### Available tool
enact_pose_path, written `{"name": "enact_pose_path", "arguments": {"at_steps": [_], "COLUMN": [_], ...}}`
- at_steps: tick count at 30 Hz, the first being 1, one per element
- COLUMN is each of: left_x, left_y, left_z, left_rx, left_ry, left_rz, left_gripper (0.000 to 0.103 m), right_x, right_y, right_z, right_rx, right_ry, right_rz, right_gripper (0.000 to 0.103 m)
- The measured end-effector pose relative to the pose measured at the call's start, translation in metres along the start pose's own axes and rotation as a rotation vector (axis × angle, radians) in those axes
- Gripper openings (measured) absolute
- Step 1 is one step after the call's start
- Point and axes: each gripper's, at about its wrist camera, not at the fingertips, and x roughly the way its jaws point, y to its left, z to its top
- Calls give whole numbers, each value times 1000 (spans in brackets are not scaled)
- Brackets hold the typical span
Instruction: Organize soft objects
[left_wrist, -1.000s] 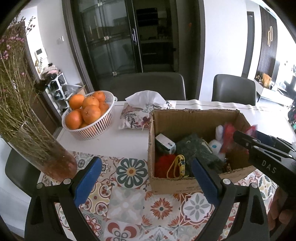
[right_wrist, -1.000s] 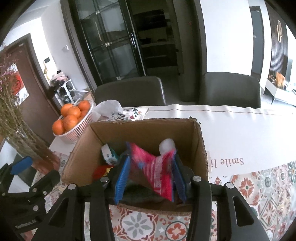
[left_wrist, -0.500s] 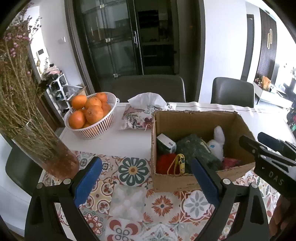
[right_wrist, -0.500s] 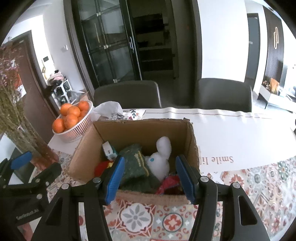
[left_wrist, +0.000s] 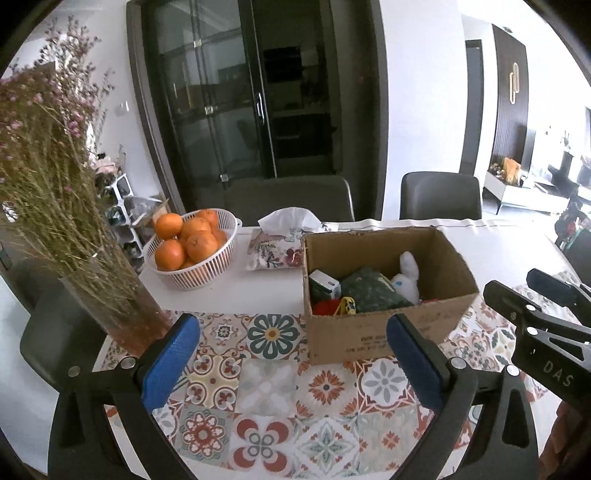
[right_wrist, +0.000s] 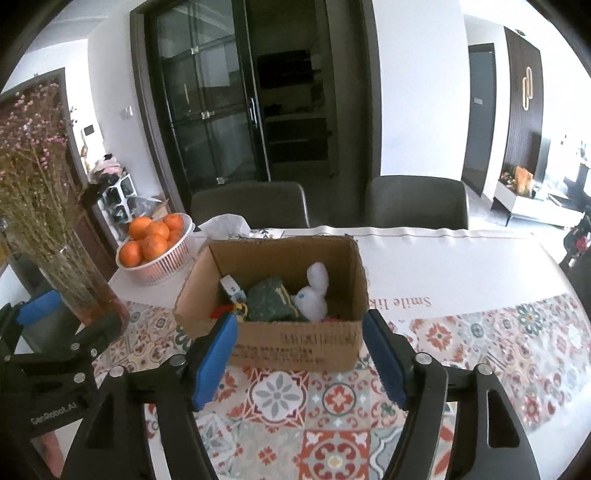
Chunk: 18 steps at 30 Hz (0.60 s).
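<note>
Right tool (right_wrist: 299, 356) wide open, empty; left tool (left_wrist: 291, 363) likewise.

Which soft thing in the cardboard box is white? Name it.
The plush bunny, upright at the right of the cardboard box. Its neighbour, the folded cloth bundle, is dark green, and the fluffy item at the left is red.

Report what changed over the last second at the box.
The right gripper let go of the red striped item into the cardboard box, opened and pulled back. The left gripper stayed open and empty. White bunny, green pouch and orange basket unchanged.
</note>
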Motion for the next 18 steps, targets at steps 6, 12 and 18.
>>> {"name": "enact_pose_path", "arguments": {"at_steps": [6,12,18], "left_x": [-30,-58,-83], "left_y": [5,13,16], "left_z": [-12,-30,-48], "left_rx": [11,21,42], "left_ry": [-32,-30,-47], "left_rz": [-22,-65,-60], "left_gripper": [103,103,103], "right_x": [-35,-65,-92], "right_y": [6,16,20], "right_z": [-19,-39,-59], "right_rx": [4,-8,-14], "right_ry": [-13,-15,-18], "right_rz": [-25,-31,-60], "right_gripper": [78,80,80]}}
